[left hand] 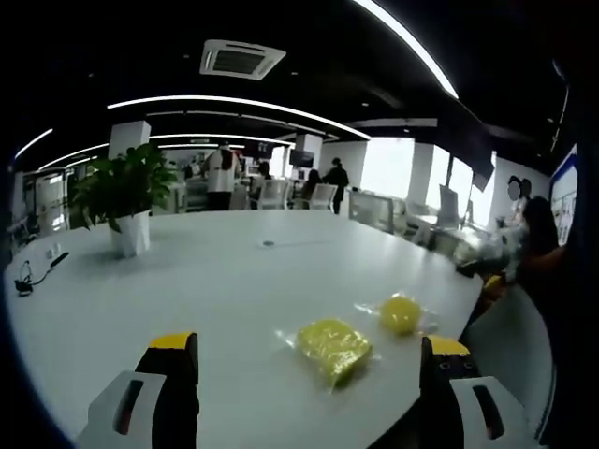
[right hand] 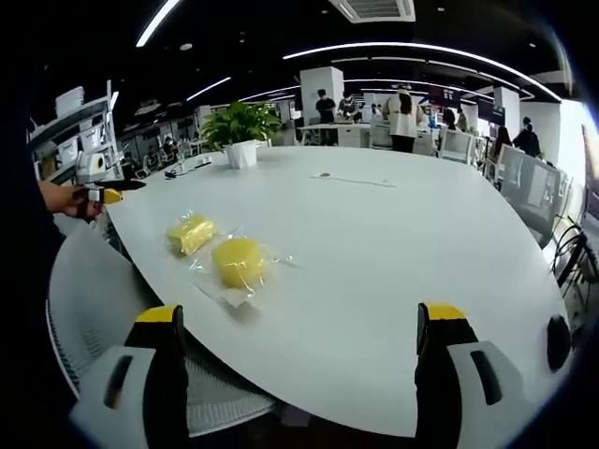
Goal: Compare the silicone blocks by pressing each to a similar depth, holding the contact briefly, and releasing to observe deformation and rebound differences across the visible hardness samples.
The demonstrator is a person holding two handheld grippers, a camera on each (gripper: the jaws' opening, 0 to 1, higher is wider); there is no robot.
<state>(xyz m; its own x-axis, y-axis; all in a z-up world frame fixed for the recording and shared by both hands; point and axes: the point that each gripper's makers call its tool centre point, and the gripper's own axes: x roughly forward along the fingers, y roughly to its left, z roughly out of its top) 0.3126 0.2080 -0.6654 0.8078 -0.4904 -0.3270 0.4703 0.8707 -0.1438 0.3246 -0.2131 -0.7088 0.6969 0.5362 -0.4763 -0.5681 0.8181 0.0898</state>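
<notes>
Two yellow silicone blocks in clear bags lie near the white table's (left hand: 215, 281) edge. In the left gripper view the squarish block (left hand: 332, 347) lies ahead between my jaws' lines, and the rounder block (left hand: 401, 313) sits right of it. My left gripper (left hand: 310, 344) is open, off the table, touching nothing. In the right gripper view the rounder block (right hand: 240, 262) is nearer and the squarish block (right hand: 190, 234) lies beyond it to the left. My right gripper (right hand: 301, 318) is open and holds nothing. The left gripper (right hand: 105, 196) also appears at far left, held by a hand (right hand: 64, 198).
A potted plant (left hand: 126, 196) (right hand: 241, 126) stands far across the table. A mesh chair (right hand: 98, 309) sits at the table's edge by the blocks. A cable (left hand: 33, 271) lies at the left rim. People stand among desks in the background.
</notes>
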